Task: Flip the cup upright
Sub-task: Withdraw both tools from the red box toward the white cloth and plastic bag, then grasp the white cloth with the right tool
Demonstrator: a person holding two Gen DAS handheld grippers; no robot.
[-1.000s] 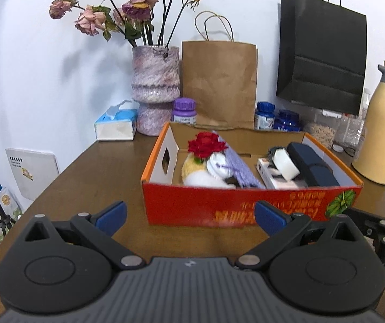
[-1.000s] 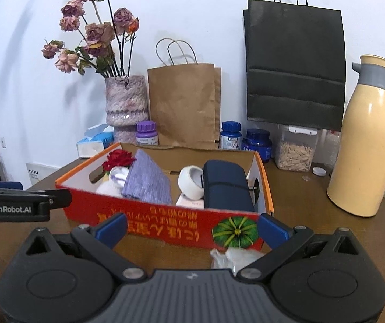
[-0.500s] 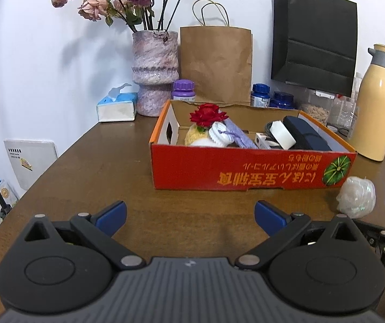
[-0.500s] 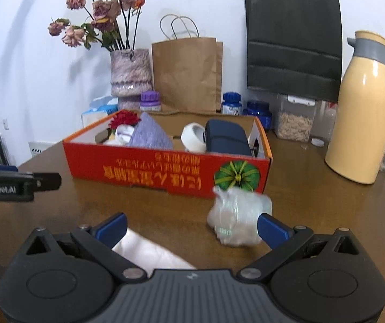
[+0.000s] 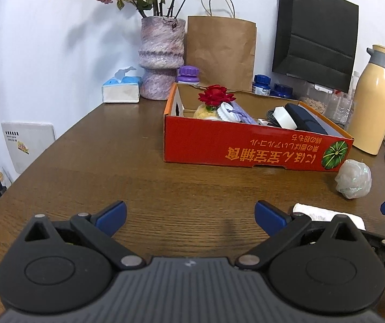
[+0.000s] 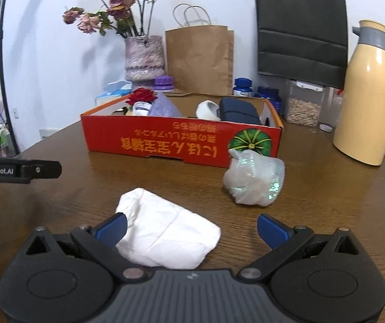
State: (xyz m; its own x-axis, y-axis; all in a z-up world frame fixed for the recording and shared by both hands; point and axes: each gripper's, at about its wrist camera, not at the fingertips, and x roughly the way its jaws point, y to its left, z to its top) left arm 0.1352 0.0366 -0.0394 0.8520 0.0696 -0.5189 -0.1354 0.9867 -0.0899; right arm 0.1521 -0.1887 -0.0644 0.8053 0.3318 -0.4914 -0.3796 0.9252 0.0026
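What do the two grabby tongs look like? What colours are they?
Both tongs, left and right, are black plastic with two round discs, a ribbed grey middle, silver rivets and blue fingertips. The left one's side reads GenRobot.AI in white.

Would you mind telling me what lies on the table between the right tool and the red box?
In the right wrist view, a white tissue and a crumpled clear bag lie between the right tool and the red box.

The wooden table point(image 6: 313, 188) shows grainy sheen, the red box point(image 6: 181, 145) looks like matt cardboard, the crumpled bag point(image 6: 254, 183) translucent glossy plastic, the white tissue point(image 6: 165, 231) soft paper.
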